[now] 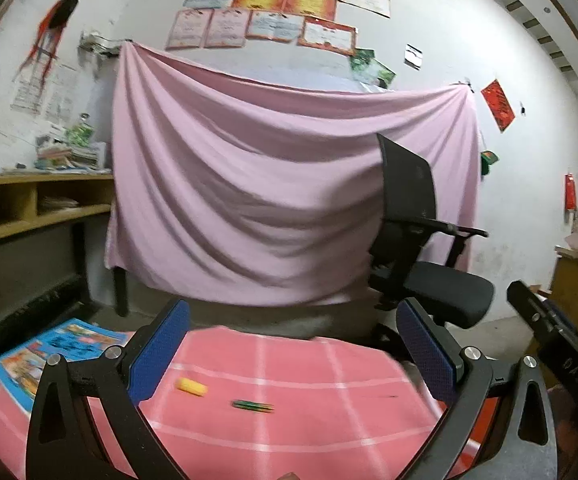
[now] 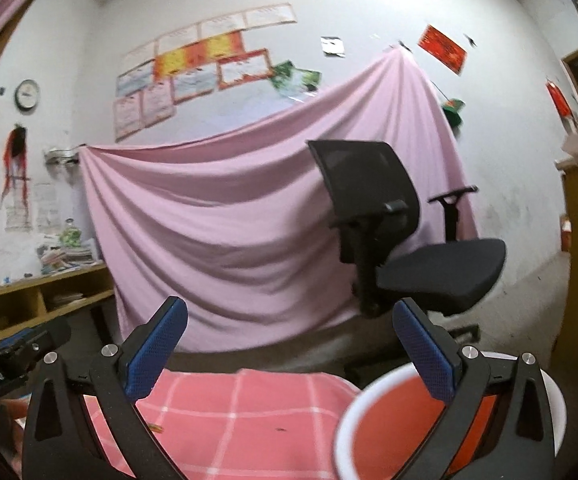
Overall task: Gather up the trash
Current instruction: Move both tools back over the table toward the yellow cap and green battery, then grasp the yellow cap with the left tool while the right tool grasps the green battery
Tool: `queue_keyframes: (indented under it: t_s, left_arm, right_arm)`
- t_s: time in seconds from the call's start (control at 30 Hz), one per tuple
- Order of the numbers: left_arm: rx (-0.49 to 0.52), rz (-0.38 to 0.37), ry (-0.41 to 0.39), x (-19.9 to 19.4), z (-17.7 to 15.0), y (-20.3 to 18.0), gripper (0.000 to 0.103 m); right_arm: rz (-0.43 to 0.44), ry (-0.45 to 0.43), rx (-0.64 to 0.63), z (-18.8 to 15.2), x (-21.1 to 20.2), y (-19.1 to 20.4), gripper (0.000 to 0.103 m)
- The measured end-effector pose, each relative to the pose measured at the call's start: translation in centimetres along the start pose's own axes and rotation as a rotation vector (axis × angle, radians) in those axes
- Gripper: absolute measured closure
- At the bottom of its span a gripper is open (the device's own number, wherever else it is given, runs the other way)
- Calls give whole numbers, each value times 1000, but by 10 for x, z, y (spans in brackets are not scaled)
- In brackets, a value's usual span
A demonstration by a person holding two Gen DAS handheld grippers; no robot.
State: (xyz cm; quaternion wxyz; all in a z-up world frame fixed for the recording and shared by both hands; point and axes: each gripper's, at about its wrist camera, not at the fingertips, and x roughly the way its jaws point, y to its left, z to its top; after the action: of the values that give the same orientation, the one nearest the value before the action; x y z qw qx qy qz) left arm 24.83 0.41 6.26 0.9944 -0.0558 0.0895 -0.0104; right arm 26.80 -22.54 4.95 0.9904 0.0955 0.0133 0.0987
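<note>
In the left wrist view a small yellow piece of trash [image 1: 191,386] and a green wrapper [image 1: 252,405] lie on the pink checked tablecloth [image 1: 309,412]. My left gripper [image 1: 293,354] is open and empty, held above and short of them. In the right wrist view my right gripper [image 2: 291,354] is open and empty above the cloth [image 2: 241,420]. A bin with a white rim and red inside [image 2: 389,428] stands under its right finger. A small dark speck [image 2: 280,429] lies on the cloth.
A colourful booklet [image 1: 49,354] lies on the table's left corner. A black office chair [image 1: 429,264] stands beyond the table, also in the right wrist view [image 2: 401,240]. A pink sheet [image 1: 281,184] hangs on the wall. Wooden shelves [image 1: 29,204] stand at left.
</note>
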Motion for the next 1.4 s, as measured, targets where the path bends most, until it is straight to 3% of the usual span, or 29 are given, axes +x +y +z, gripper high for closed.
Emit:
queue_keyframes:
  t_s: [0.37, 0.6, 0.73, 0.9, 1.17, 1.23, 1.3, 1.4]
  left_arm:
    - [4, 140, -5, -19, -19, 78, 2]
    - [11, 177, 34, -13, -30, 103, 2]
    - [3, 162, 77, -2, -38, 115, 2]
    - [-15, 137, 147, 17, -42, 123, 2]
    - [-79, 97, 331, 60, -48, 135, 3]
    - [-97, 69, 377, 71, -51, 136, 5]
    - [-115, 44, 413, 78, -54, 136, 11]
    - [-132, 20, 468, 88, -58, 137, 27]
  right_arm:
    - [76, 42, -143, -24, 20, 55, 0]
    - [136, 104, -192, -37, 35, 76, 0]
    - [186, 164, -233, -49, 48, 89, 0]
    - [249, 337, -259, -67, 76, 98, 0]
    - [333, 628, -245, -94, 120, 105, 20]
    - [359, 709, -245, -104, 131, 108, 30]
    - [384, 765, -251, -111, 138, 112, 35]
    - [441, 806, -259, -116, 142, 120, 54]
